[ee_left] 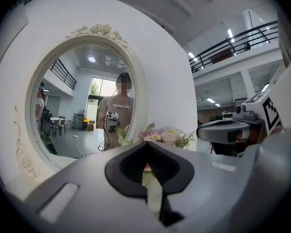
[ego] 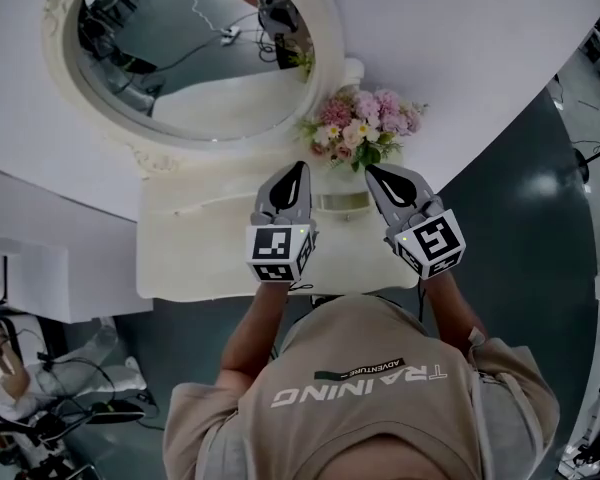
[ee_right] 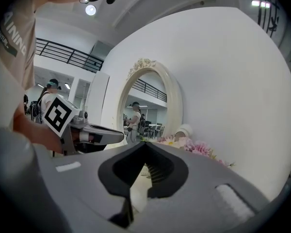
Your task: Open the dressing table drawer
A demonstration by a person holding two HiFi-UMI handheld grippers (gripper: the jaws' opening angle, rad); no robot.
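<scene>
While both tools hang level over the dressing table (ego: 200,248), the task looks barely begun. The left gripper (ego: 298,168) and right gripper (ego: 372,170) each have their fingers clenched together on nothing, probably parked side by side so either can drop to a pull. Just ahead of the fingertips stands the flower bouquet (ego: 365,123), and further ahead and to their left the oval mirror (ego: 190,58). Between the two pairs of fingertips lies a pale panel (ego: 340,201), possibly the drawer front. No handle shows.
</scene>
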